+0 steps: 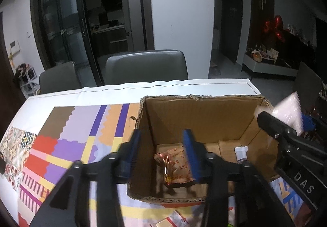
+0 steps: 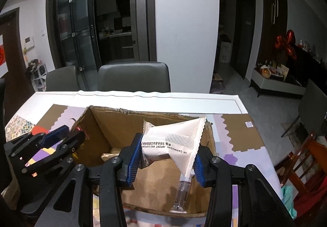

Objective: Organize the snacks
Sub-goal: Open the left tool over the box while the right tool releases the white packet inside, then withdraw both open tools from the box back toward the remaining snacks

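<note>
Right claw (image 2: 167, 157) pinches the white snack packet (image 2: 173, 141) over the open cardboard box (image 2: 155, 178) at mid-surface; best to lower past the rim before letting go; left claw (image 1: 161, 157) hangs open and empty above the orange packet (image 1: 175, 167) already inside.

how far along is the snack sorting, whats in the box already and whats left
Done: an orange packet and a clear-wrapped item lie in the cardboard box. In hand: the right gripper holds a white packet over the box; the left gripper is open, empty. Left: a few small packets on the tablecloth before the box.
</note>
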A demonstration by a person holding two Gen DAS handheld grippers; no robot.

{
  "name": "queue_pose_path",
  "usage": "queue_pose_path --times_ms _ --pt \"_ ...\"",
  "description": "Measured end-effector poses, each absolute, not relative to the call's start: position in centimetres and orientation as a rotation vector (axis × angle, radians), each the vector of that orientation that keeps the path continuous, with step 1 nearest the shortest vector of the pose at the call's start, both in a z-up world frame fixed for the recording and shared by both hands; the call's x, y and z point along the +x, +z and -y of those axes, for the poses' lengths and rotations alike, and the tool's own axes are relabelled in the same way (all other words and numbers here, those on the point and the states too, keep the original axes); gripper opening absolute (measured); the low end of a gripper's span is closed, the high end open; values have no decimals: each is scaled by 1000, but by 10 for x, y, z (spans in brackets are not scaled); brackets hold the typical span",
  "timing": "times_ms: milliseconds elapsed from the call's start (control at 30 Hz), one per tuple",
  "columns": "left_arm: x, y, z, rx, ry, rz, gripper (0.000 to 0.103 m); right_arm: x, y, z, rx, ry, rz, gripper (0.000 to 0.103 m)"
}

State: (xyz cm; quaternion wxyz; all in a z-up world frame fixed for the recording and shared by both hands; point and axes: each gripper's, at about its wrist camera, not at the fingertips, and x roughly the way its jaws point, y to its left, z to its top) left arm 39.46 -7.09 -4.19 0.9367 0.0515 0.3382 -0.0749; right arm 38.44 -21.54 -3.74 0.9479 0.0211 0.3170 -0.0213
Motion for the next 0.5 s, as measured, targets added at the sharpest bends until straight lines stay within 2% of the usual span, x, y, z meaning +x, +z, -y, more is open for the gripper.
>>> queue_pose_path --times_ms 67,167,367,500 --pt "393 -42 70 112 -133 -682 62 385 -39 217 60 -47 -653 65" --pt "393 -42 68 112 -123 -680 66 385 -41 219 67 -63 -648 77" --pt "390 -39 62 105 -100 -668 75 382 -39 221 66 -88 -643 77" --pt "385 -34 59 104 -92 -662 76 378 -34 223 69 -97 -634 77"
